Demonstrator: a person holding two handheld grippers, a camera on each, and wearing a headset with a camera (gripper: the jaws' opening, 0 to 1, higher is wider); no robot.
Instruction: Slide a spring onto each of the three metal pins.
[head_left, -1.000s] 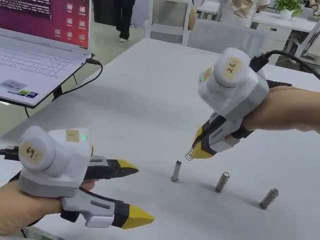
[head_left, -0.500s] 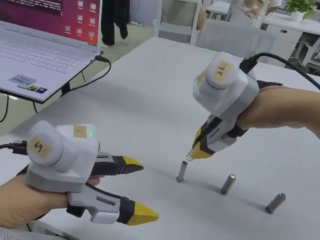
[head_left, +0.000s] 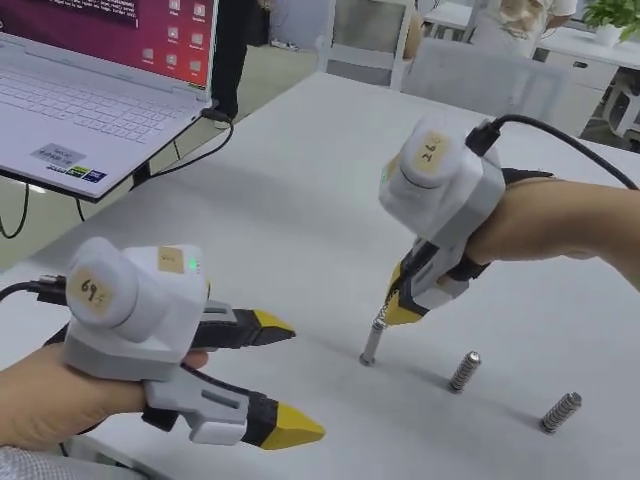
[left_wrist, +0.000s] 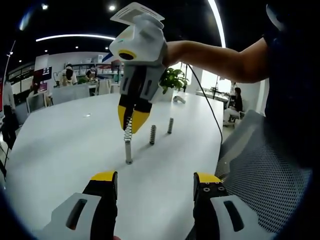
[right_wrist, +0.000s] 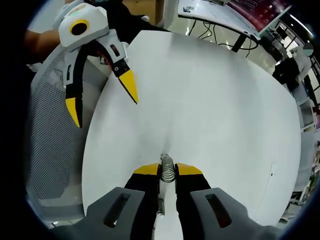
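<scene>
Three metal pins stand on the white table. The bare pin (head_left: 371, 343) (left_wrist: 128, 152) has the lower end of a spring (head_left: 381, 315) (left_wrist: 128, 128) (right_wrist: 167, 167) at its top. My right gripper (head_left: 398, 303) (left_wrist: 131, 118) (right_wrist: 166, 170) is shut on that spring, directly above the pin. The other two pins (head_left: 464, 371) (head_left: 560, 412) (left_wrist: 153, 134) (left_wrist: 170, 125) each carry a spring. My left gripper (head_left: 285, 380) (left_wrist: 154, 181) (right_wrist: 102, 95) is open and holds nothing, low at the near left, apart from the pins.
An open laptop (head_left: 90, 100) with a cable (head_left: 190, 150) sits at the table's far left. A mesh chair (left_wrist: 260, 165) (right_wrist: 50, 125) stands beside the table. Chairs and desks lie beyond the far edge. A black cord (head_left: 560, 135) runs from my right gripper.
My right gripper has come down and slightly left with the spring, bringing its lower end from above the bare pin onto the pin's top. The left gripper has stayed open.
</scene>
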